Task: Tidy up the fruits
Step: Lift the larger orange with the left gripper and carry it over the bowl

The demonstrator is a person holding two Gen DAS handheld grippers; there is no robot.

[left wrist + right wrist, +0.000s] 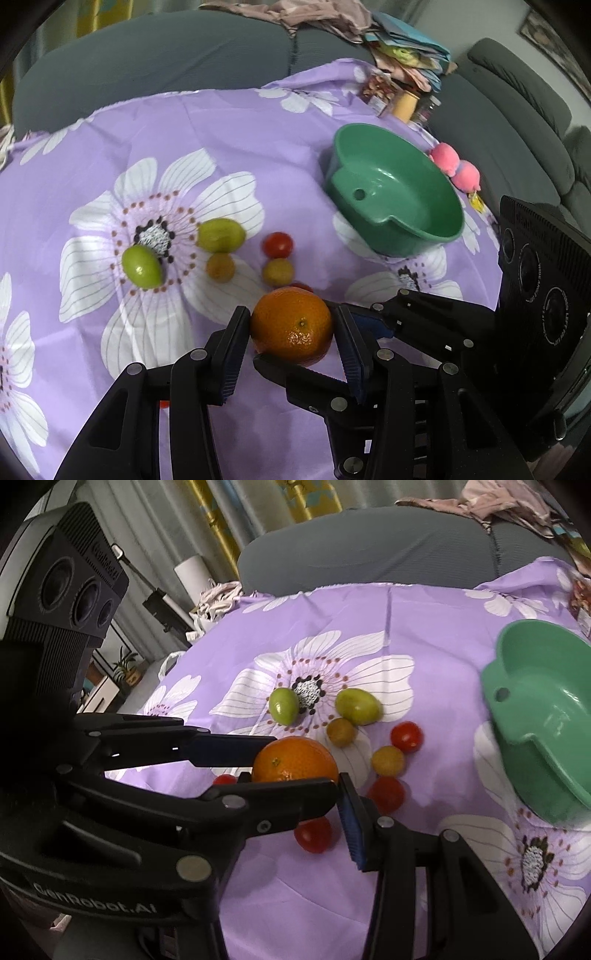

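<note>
Both tongs are gripping one orange (291, 326) together above the desk's purple flowered cloth (258, 147). The left tongs (291, 332) are clamping it from the sides, and the right tongs (295, 771) are pressing it crosswise from the other two sides. Below it, two green fruits (283, 705), two small yellowish fruits (387, 760) and cherry tomatoes (406, 736) are lying loose on the cloth. The green bowl (436, 229) is standing well apart, holding nothing.

Grey sofa (166, 55), pink plush toy (456, 164)

Orange (291, 326) off the cloth, green (142, 266) and red fruits (277, 244) scattered, green bowl (436, 229) empty
</note>
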